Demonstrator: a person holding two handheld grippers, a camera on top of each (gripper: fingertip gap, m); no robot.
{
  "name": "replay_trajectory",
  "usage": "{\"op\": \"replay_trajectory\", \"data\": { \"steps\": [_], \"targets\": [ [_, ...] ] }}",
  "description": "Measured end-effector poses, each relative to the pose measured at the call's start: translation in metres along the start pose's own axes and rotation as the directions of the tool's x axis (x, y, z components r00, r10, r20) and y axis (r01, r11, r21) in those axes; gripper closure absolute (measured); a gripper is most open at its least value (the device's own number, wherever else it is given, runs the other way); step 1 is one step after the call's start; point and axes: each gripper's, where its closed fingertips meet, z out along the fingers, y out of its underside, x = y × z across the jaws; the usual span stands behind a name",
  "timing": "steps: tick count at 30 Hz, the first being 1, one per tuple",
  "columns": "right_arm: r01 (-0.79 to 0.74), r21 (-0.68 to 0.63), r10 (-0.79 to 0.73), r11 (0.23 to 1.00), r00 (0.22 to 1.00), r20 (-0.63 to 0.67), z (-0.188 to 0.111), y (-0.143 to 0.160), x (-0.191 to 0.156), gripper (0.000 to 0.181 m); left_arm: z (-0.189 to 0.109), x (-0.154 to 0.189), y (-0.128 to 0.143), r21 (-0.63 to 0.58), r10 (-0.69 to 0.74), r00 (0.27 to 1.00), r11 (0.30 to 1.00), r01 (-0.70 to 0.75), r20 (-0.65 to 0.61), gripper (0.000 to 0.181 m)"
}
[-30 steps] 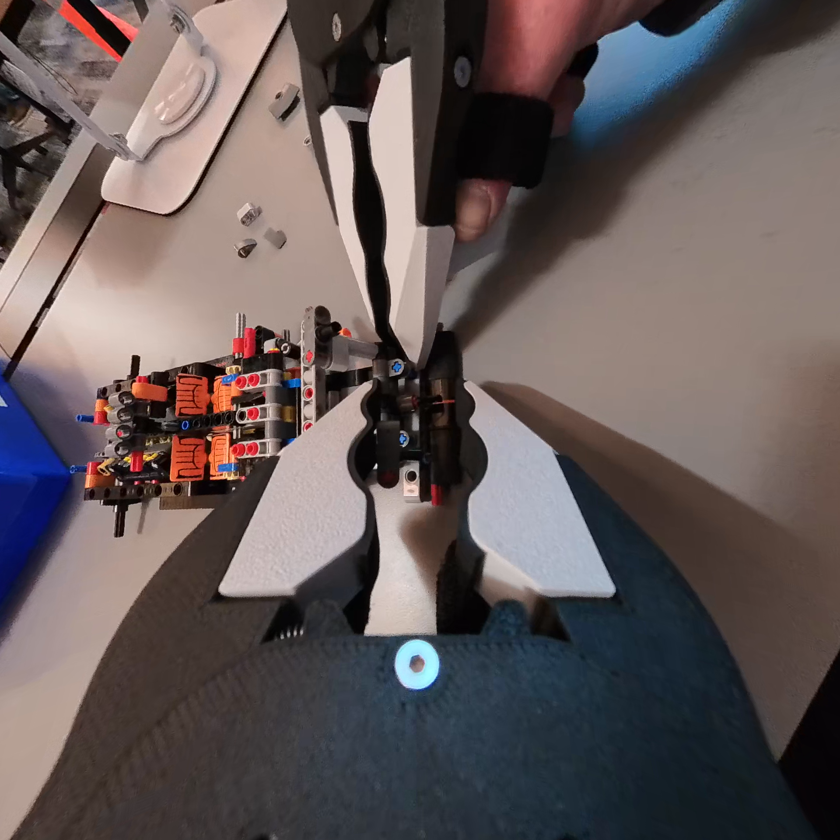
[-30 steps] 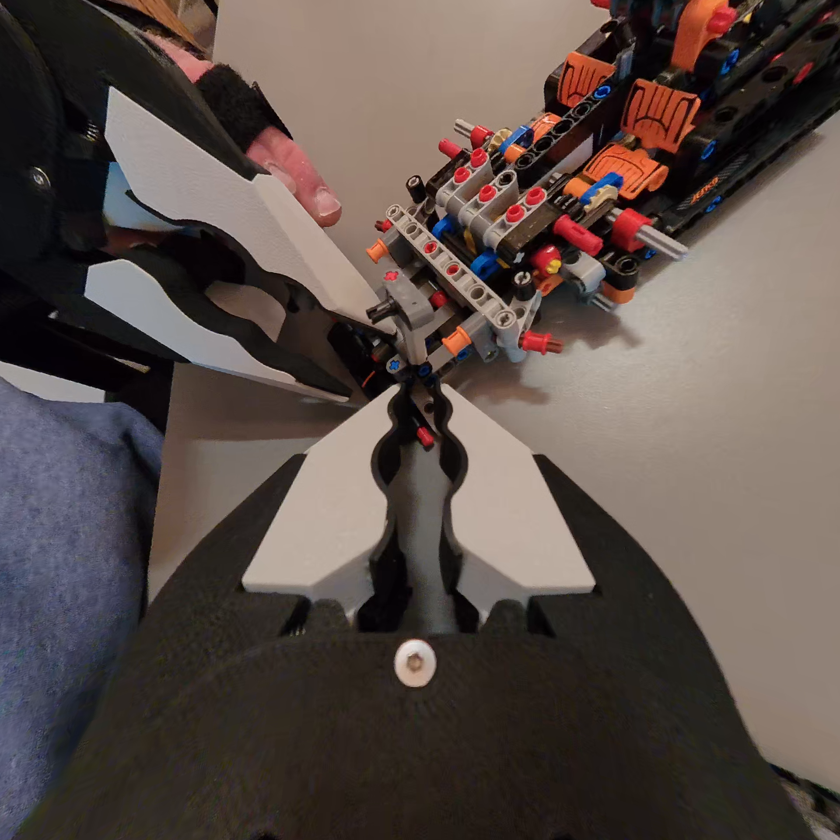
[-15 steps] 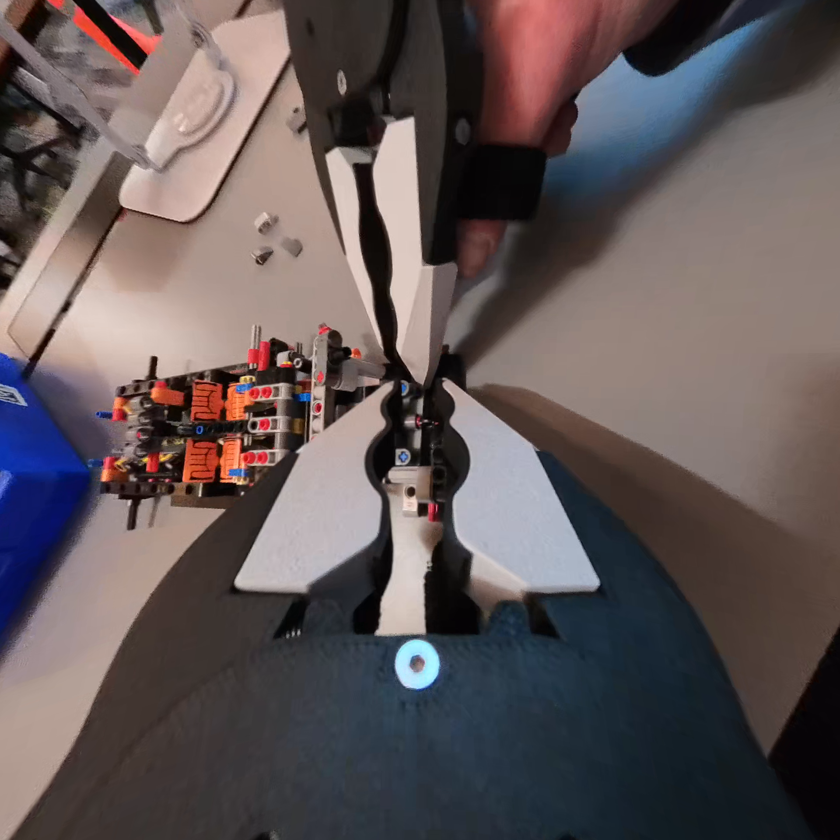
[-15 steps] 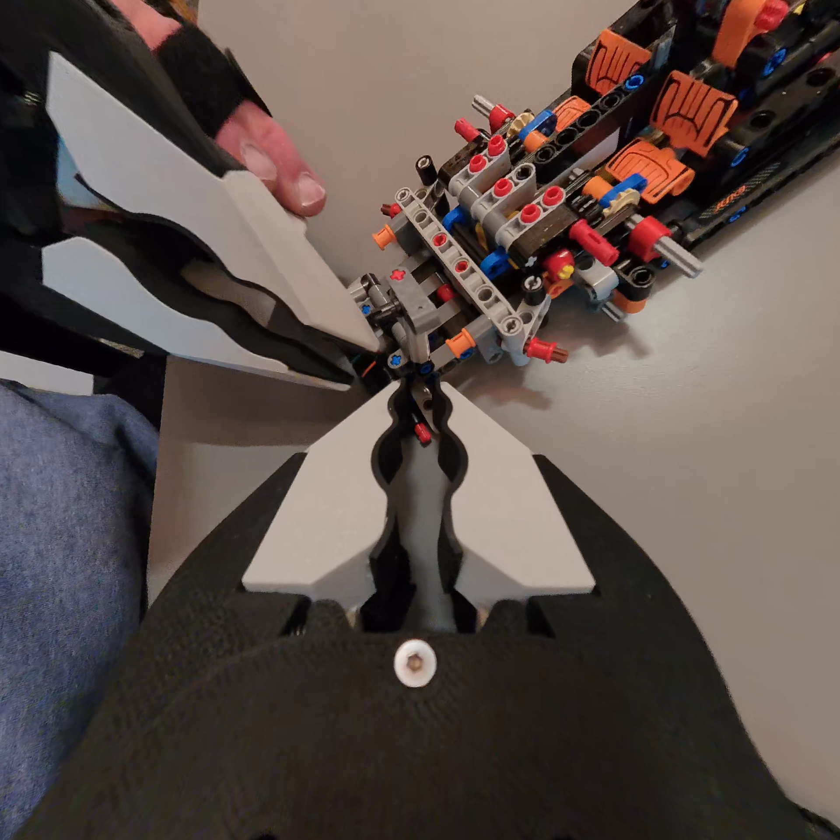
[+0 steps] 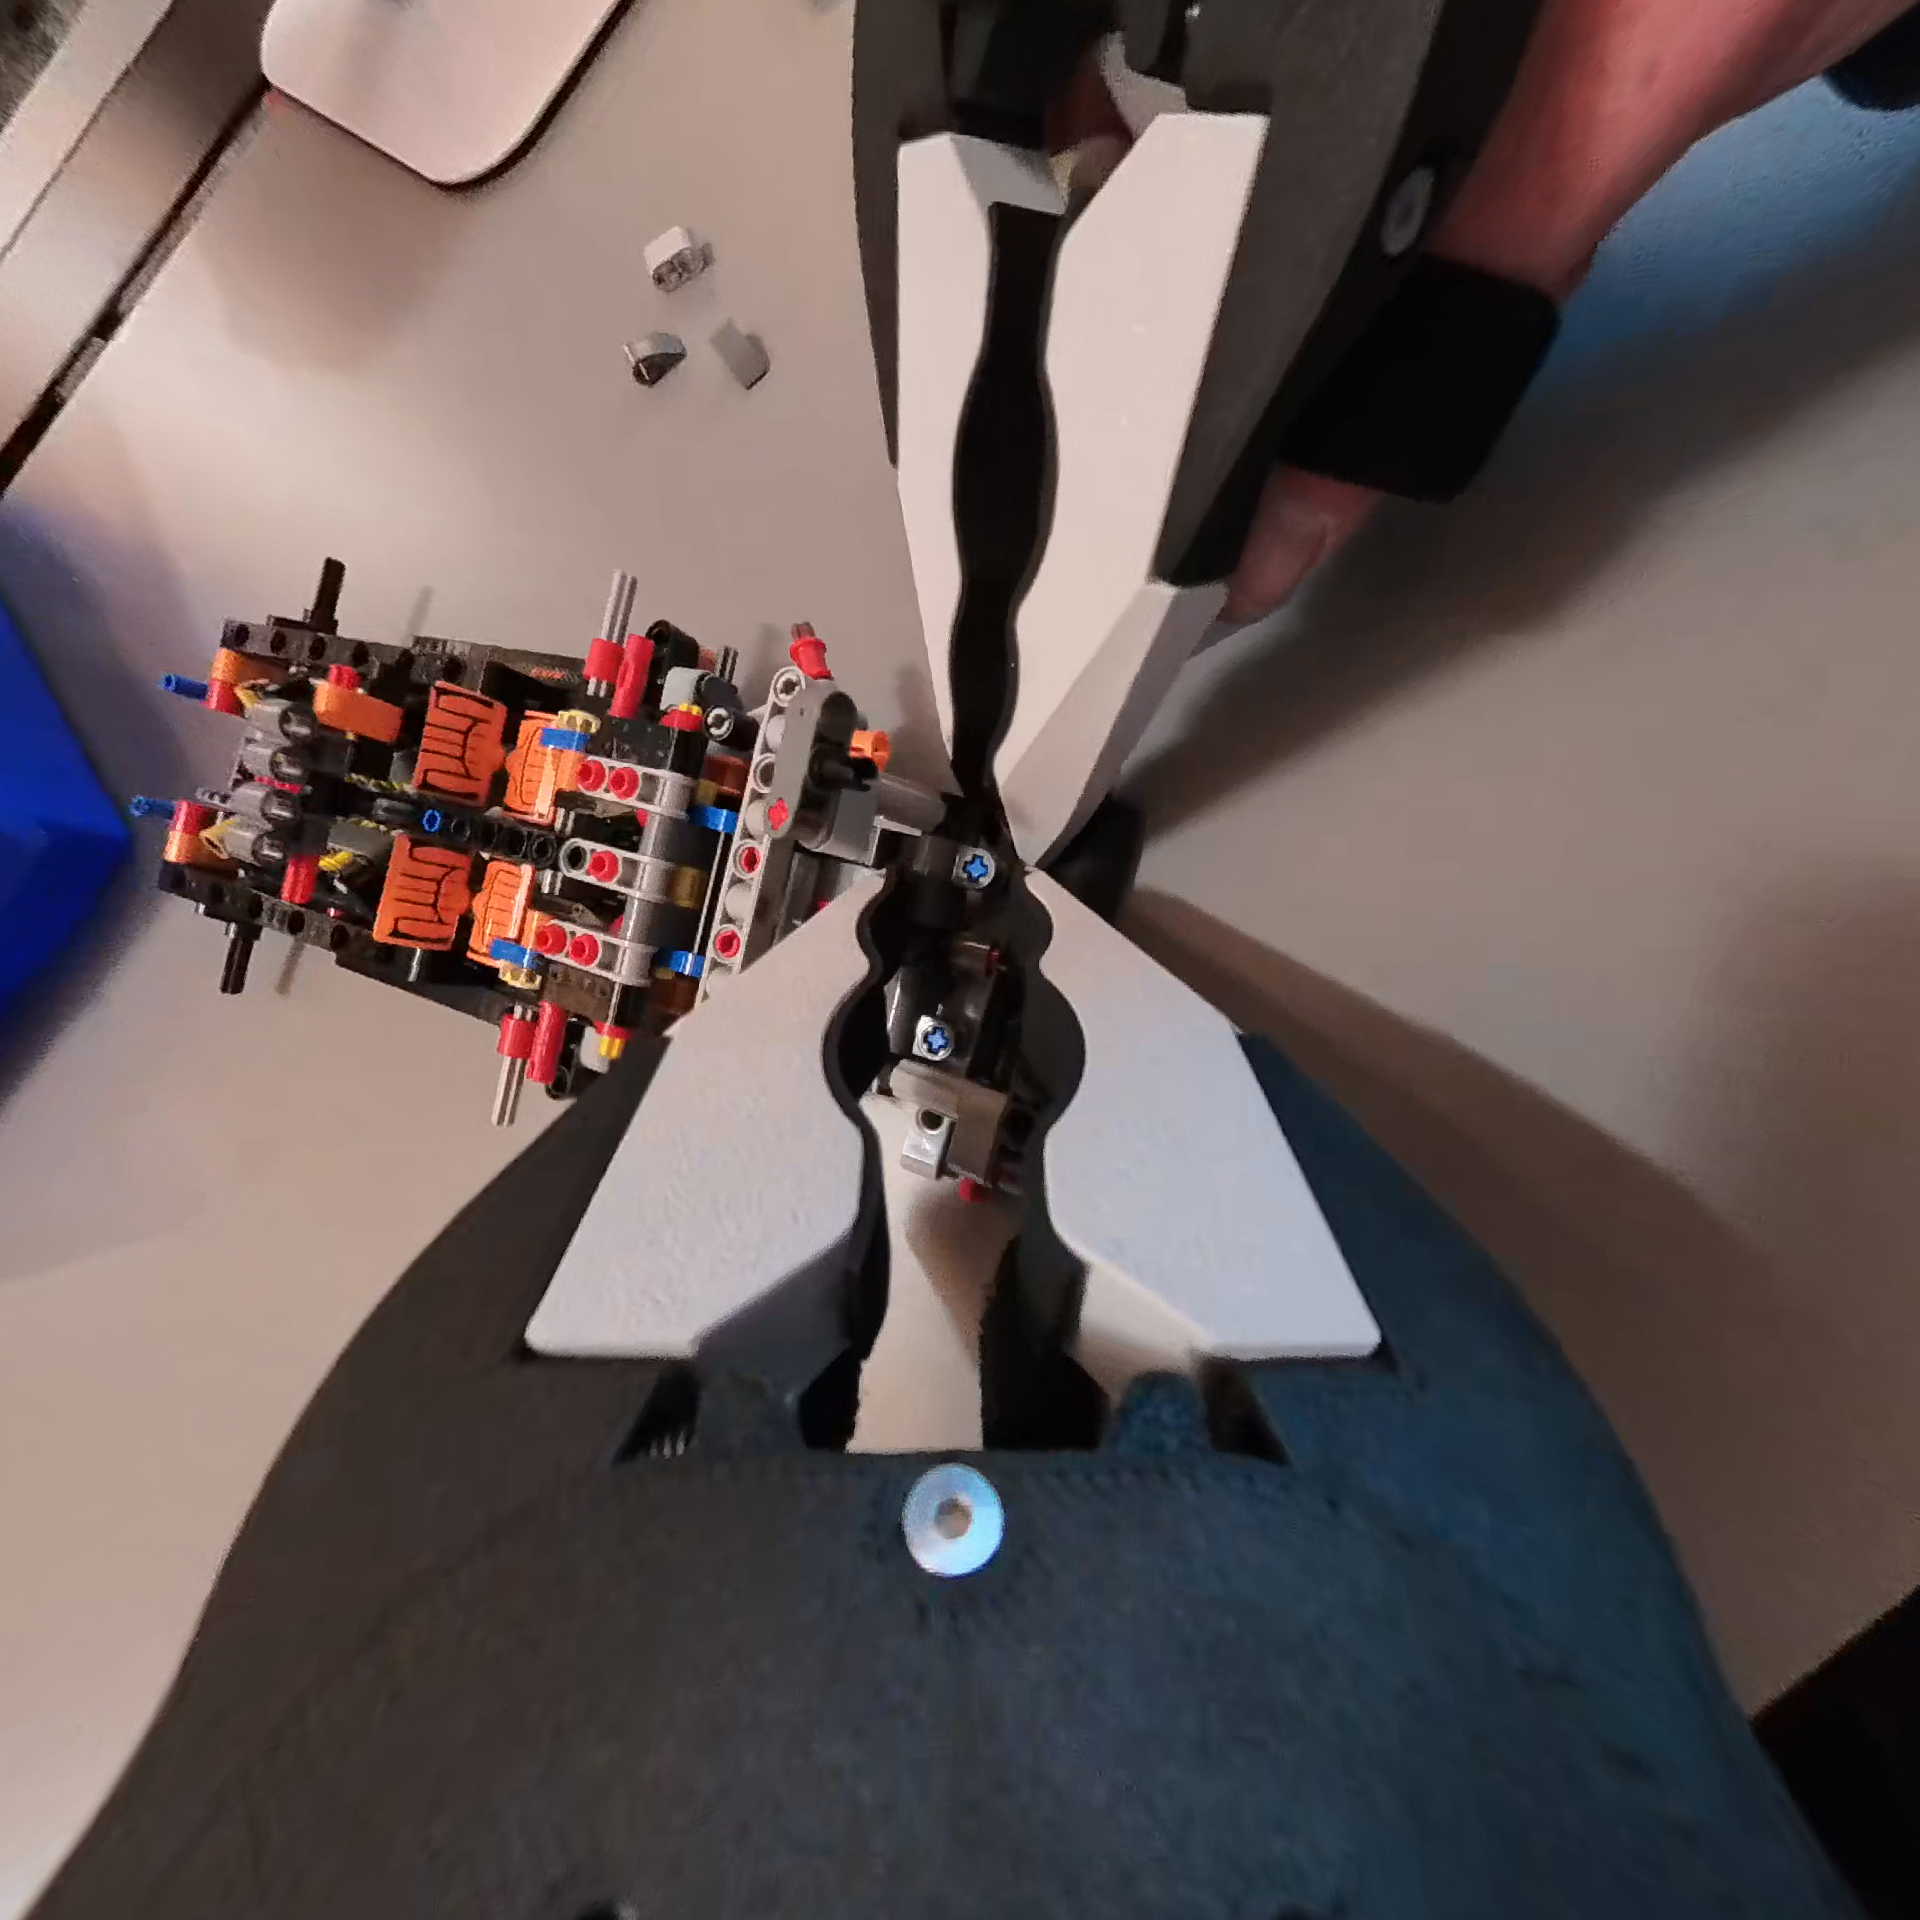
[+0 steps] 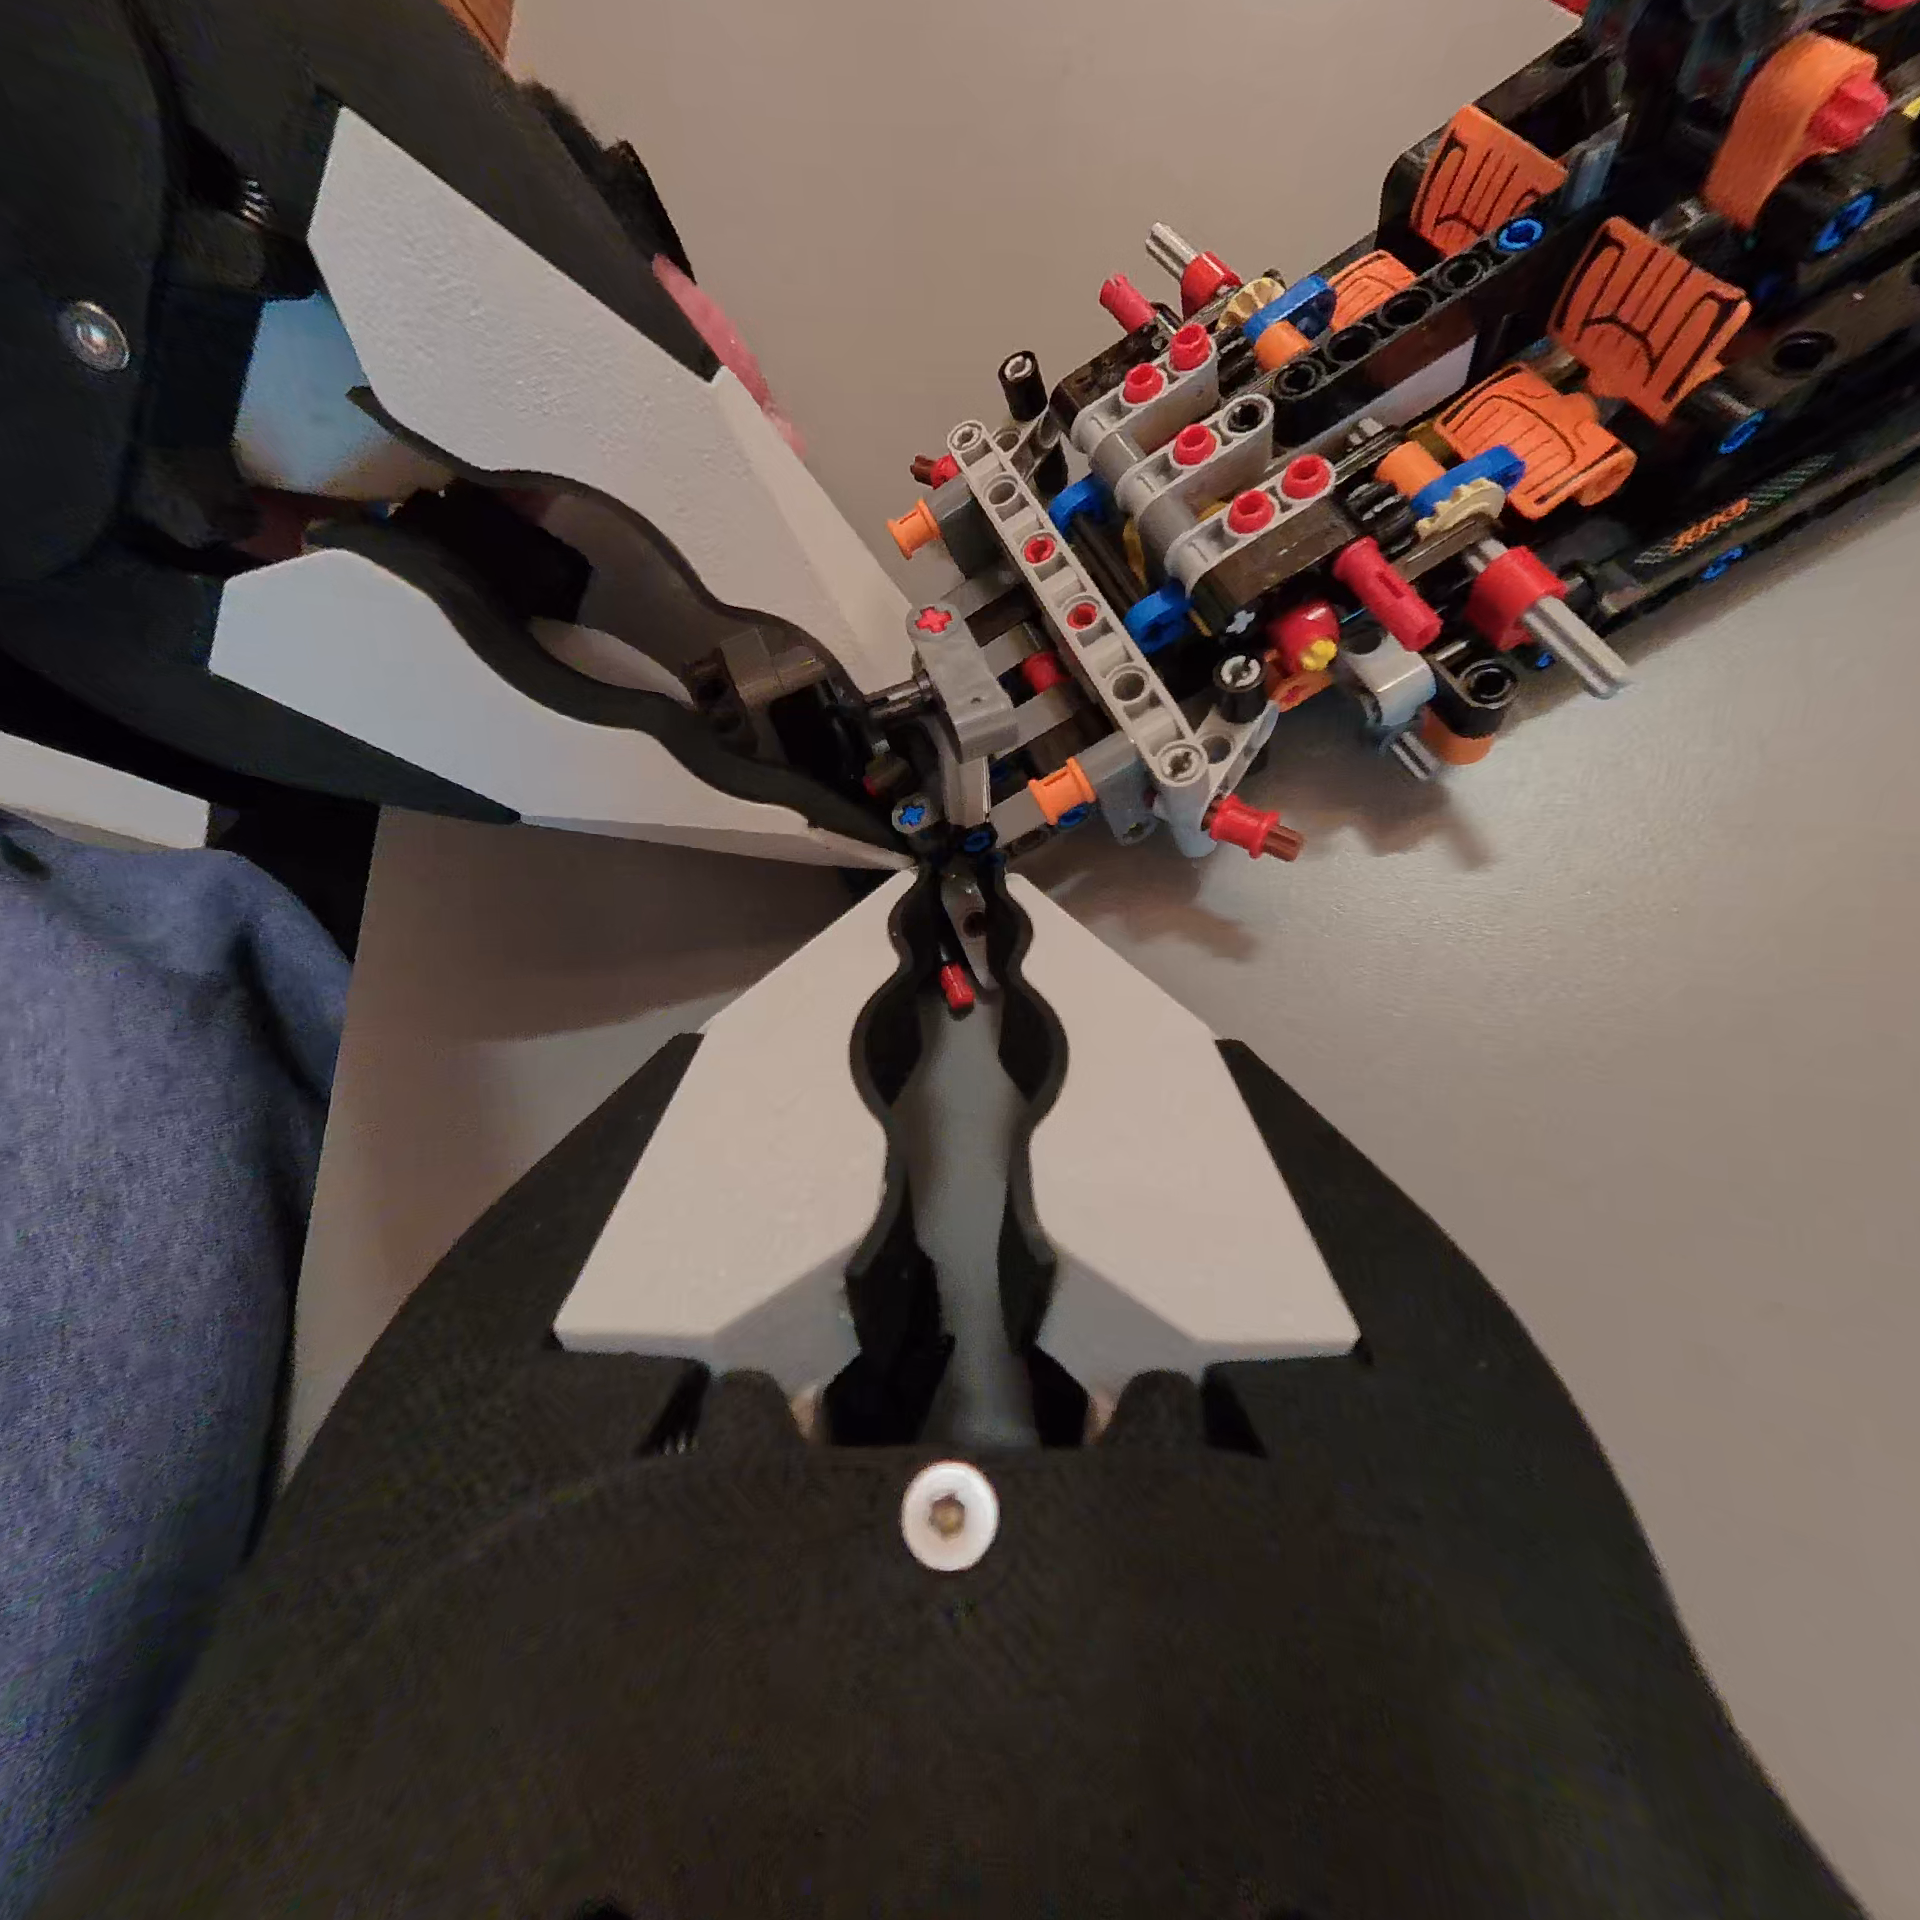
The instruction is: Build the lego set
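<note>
The black, orange and grey lego car chassis (image 5: 499,831) lies on the pale table (image 5: 1558,831); it also shows in the right wrist view (image 6: 1403,499). My left gripper (image 5: 956,883) is shut on a black and grey sub-assembly (image 5: 951,1029) with blue cross pins, at the chassis's near end. My right gripper (image 5: 982,805) comes in from above, tips meeting the left's. In the right wrist view my right gripper (image 6: 961,878) is shut on a thin black part with a red pin (image 6: 956,982) of that sub-assembly. The left gripper (image 6: 894,758) reaches in from the upper left.
Three small grey loose pieces (image 5: 696,312) lie beyond the chassis. A blue bin (image 5: 42,790) stands at the left edge, a white flat plate (image 5: 436,73) at the far left. A hand (image 5: 1288,540) holds the right gripper. A person's blue clothing (image 6: 135,1299) is by the table edge. Left and right tips are no more than a few centimetres apart. Both grippers' tips are roughly 35 cm from the white flat plate (image 5: 436,73).
Both grippers have kept their grip on the sub-assembly. The chassis has turned a little in both views, and the left gripper now sits closer in the right wrist view.
</note>
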Motion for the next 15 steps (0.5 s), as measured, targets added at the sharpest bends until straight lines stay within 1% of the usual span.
{"op": "replay_trajectory", "data": {
  "steps": [9,15],
  "targets": [
    [0.078,-0.011,-0.078,0.997,0.997,0.023,-0.0001,0.0006,-0.0008,0.174,-0.0003,-0.0001,0.0008,-0.058,-0.068,0.998,0.996,0.068,0.012,0.163],
    [0.051,0.007,-0.052,0.999,0.995,0.082,-0.0028,0.0005,-0.0002,0.175,0.0001,0.0015,-0.0006,-0.081,-0.068,0.998,0.994,0.068,0.0,0.164]
  ]
}}
